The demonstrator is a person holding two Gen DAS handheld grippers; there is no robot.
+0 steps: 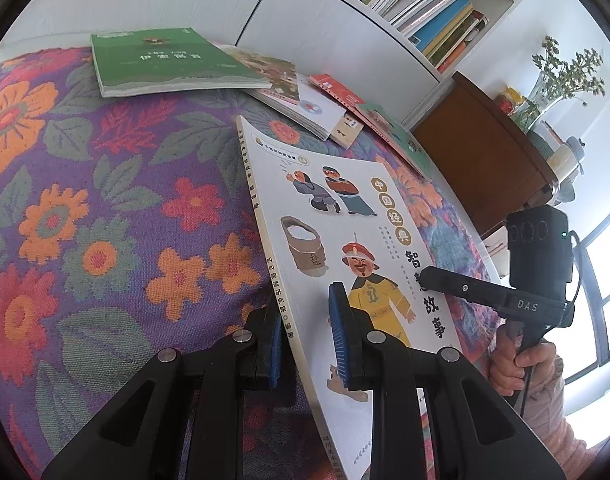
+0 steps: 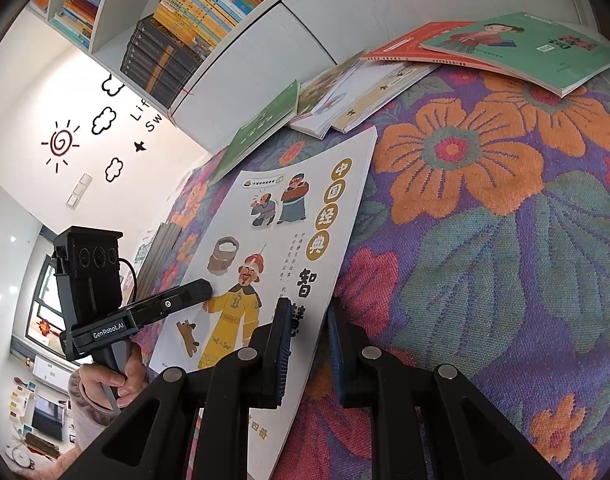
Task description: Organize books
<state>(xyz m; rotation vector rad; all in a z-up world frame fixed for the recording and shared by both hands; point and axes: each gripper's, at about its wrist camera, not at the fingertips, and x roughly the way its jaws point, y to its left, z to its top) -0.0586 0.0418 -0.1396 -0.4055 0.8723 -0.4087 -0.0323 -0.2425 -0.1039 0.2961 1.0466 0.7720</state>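
A white picture book [image 1: 345, 220] [image 2: 289, 240] with cartoon figures and yellow title discs is held tilted over the floral cloth. My left gripper [image 1: 305, 344] is shut on its spine edge, blue pads on both faces. My right gripper [image 2: 309, 348] is shut on the opposite long edge. Each gripper also shows in the other's view, the right gripper [image 1: 437, 280] and the left gripper [image 2: 197, 292] resting on the cover, each held by a hand. A green book [image 1: 165, 60] [image 2: 261, 128] lies further back on the cloth.
Several more books [image 1: 305, 100] lie overlapped beyond the white one, among them a teal book [image 2: 525, 48] on a red one [image 2: 417, 44]. A white bookshelf [image 1: 417, 0] [image 2: 185, 20] packed with books stands behind. A brown cabinet [image 1: 477, 152] with a vase [image 1: 545, 88] stands right.
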